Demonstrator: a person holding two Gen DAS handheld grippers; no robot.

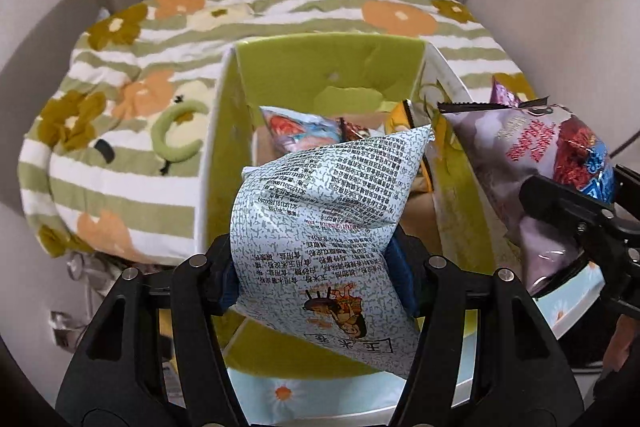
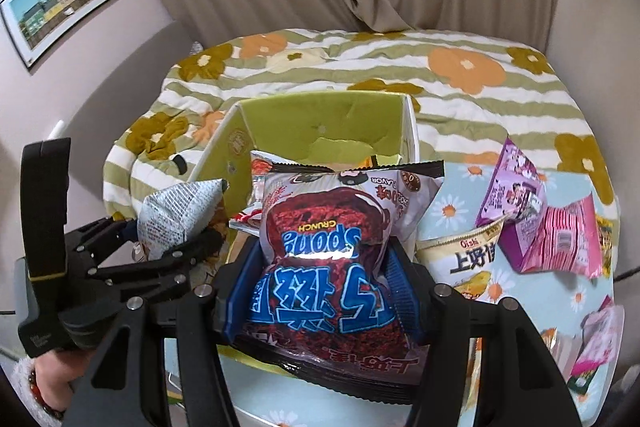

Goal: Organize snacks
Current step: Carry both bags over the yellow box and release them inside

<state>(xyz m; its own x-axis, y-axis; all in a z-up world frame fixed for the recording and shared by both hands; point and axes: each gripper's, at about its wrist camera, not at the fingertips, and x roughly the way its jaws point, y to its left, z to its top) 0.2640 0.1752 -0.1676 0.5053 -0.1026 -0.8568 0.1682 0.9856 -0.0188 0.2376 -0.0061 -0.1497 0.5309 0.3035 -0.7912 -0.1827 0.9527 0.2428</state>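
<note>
Two light, puffy, crushable bags are pinched mid-body: left gripper (image 1: 320, 267) fingers clamp the speckled bag (image 1: 328, 211), right gripper (image 2: 324, 291) fingers squeeze the Sponge Crunch bag (image 2: 332, 247), probably slippery foil, near the green box (image 1: 328, 67).

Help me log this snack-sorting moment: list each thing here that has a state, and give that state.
Left gripper: shut on the grey-patterned bag, held over the box.
Right gripper: shut on the Sponge Crunch bag, held up.
Green box: open on top, some packets already inside.
Oishi cup: lying tilted on the tablecloth.
Pink packet: lying outside the box.
Purple packet: outside the box, leaning.
</note>
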